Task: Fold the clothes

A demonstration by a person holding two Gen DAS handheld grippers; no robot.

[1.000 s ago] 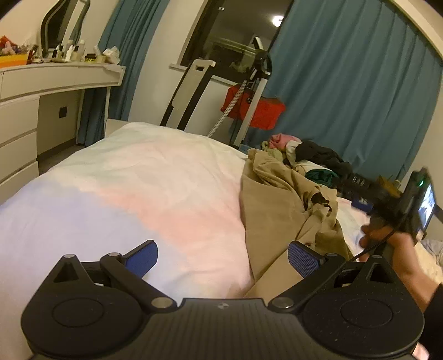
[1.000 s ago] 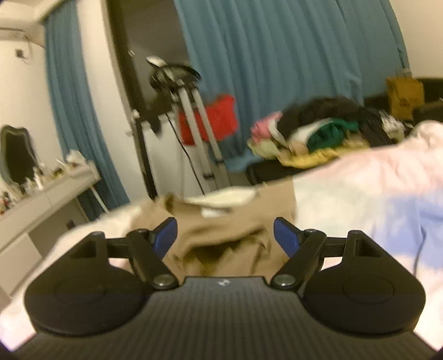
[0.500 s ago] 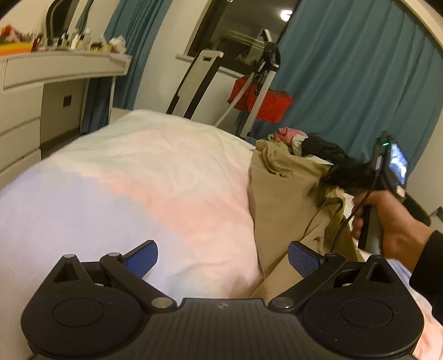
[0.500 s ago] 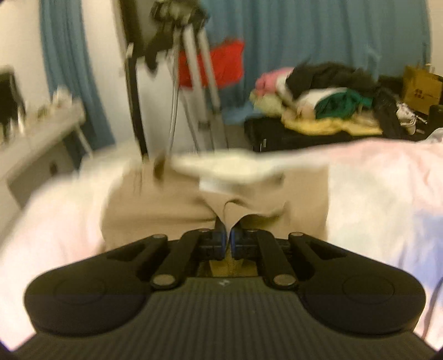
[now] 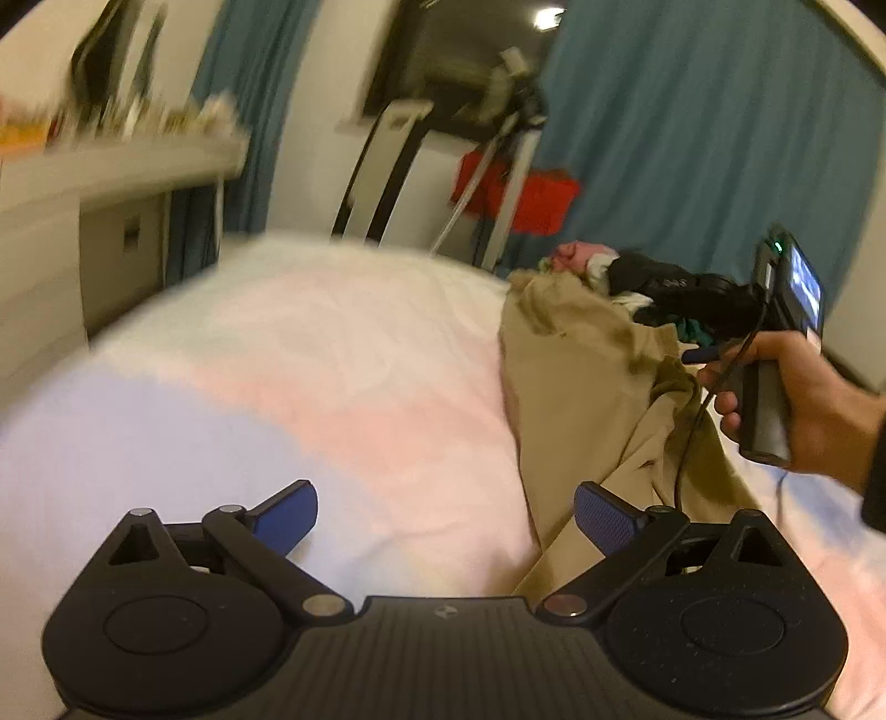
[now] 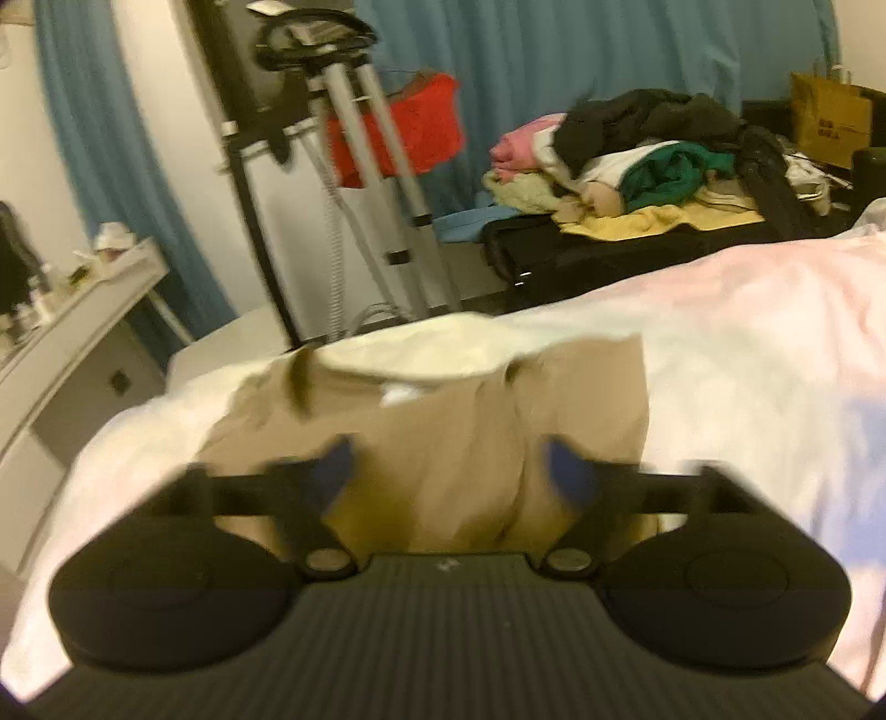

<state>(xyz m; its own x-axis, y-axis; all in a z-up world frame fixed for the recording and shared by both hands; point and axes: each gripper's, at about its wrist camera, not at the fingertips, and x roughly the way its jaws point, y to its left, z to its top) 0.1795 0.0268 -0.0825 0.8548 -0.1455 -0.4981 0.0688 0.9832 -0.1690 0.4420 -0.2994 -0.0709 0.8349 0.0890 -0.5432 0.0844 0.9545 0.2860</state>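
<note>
My left gripper (image 5: 446,515) hangs with its blue-padded jaws spread wide, nothing between them, above the pale bedspread (image 5: 310,387) washed in pink and lilac. Its right pad sits at the near edge of the tan garment (image 5: 587,382), which lies rumpled along the right side of the bed, bunched toward its far end.

My right gripper (image 6: 451,473) is released too, jaws parted over the same tan garment (image 6: 443,437); its pads are blurred, and I cannot tell whether they touch the cloth. From this side the garment lies spread across the bed (image 6: 764,354), a cream inner lining showing at its far edge and a dark loop at the left.

In the left wrist view, my right hand (image 5: 797,399) grips the handle of the other tool just beside the garment's bunched folds, a cable trailing down from it and a small lit screen (image 5: 803,285) at its back.

Beyond the bed, a heap of mixed clothes (image 6: 637,160), pink, green, yellow, black, rests on a dark case. A garment steamer stand (image 6: 354,166) rises in front of a red cloth (image 6: 410,133), with teal curtains (image 6: 554,50) behind. A white dressing table (image 6: 72,310) crowded with small items stands to the left, and a brown paper bag (image 6: 825,119) sits at far right.
</note>
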